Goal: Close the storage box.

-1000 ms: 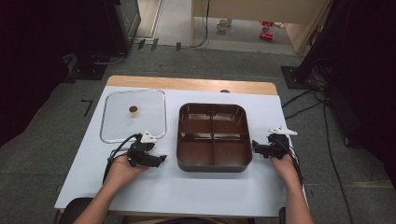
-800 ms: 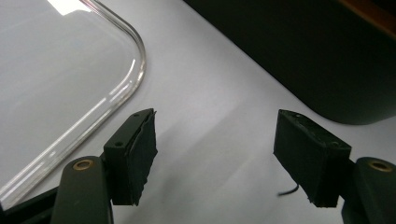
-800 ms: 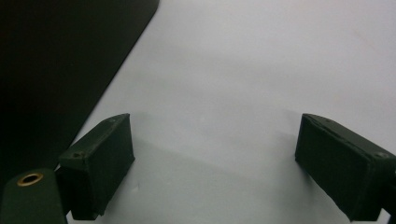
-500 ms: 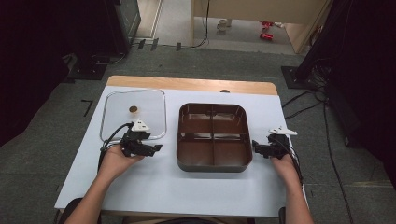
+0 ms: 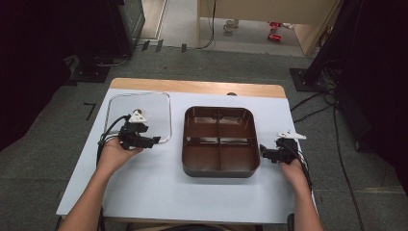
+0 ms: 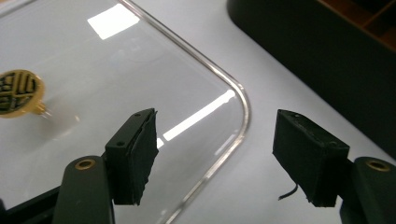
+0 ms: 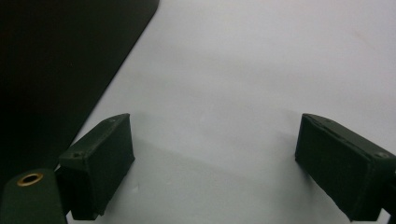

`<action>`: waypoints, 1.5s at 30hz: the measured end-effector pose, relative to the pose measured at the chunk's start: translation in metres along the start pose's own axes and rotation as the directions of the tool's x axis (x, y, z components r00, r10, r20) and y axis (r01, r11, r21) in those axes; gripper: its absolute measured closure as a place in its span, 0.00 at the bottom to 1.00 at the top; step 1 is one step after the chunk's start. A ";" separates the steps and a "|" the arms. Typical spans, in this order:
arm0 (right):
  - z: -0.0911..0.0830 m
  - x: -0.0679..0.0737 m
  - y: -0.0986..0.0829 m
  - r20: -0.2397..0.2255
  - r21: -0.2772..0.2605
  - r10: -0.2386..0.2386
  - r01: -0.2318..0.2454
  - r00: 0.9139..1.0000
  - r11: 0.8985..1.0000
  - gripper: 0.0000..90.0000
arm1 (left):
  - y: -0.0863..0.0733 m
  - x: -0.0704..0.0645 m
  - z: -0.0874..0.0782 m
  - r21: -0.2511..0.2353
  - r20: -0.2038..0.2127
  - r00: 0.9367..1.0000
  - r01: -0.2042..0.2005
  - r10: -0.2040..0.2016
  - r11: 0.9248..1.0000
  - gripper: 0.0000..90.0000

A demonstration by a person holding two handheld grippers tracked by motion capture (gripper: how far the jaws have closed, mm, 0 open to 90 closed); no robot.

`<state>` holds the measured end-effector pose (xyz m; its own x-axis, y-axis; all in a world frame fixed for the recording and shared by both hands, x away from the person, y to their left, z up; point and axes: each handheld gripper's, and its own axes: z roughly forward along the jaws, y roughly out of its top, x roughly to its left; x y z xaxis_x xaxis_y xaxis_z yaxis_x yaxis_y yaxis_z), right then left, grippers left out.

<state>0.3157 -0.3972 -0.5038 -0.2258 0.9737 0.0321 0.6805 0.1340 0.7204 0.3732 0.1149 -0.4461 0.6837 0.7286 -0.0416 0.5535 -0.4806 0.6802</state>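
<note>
A clear glass lid (image 5: 156, 109) with rounded corners lies flat on the left of the white table top. Its gold knob (image 6: 16, 91) shows in the left gripper view. My left gripper (image 5: 154, 141) (image 6: 215, 149) is open, its jaws standing either side of the lid's edge near a corner (image 6: 236, 100). A dark brown tray (image 5: 219, 172) with four empty compartments sits mid-table. My right gripper (image 5: 263, 151) (image 7: 215, 158) is open just right of the tray's near right corner, with only table between its jaws; the tray's dark wall (image 7: 60, 60) shows beside its left jaw.
The white sheet (image 5: 192, 197) covers the table, with a wooden strip (image 5: 197, 87) along the far edge. Cables (image 5: 312, 108) and dark stands lie on the floor around it. Bare table lies between the tray and the near edge.
My left gripper has moved left, away from the tray's left side, to the lid's near right corner. The right gripper has stayed in place.
</note>
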 end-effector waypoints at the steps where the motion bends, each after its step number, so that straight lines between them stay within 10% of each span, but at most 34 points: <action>1: 0.000 0.000 0.000 0.000 0.000 0.000 0.000 1.000 1.000 0.12 | 0.001 0.003 0.001 0.002 -0.005 1.000 -0.003 0.003 1.000 0.35; 45: 0.000 0.000 0.000 0.002 -0.001 0.000 0.000 1.000 1.000 0.12 | 0.007 0.093 0.026 -0.078 -0.149 0.982 0.109 -0.119 0.991 0.42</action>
<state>0.3154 -0.3969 -0.5038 -0.2247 0.9740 0.0305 0.6799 0.1343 0.7209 0.4527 0.1667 -0.4639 0.5342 0.8452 -0.0129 0.5857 -0.3592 0.7266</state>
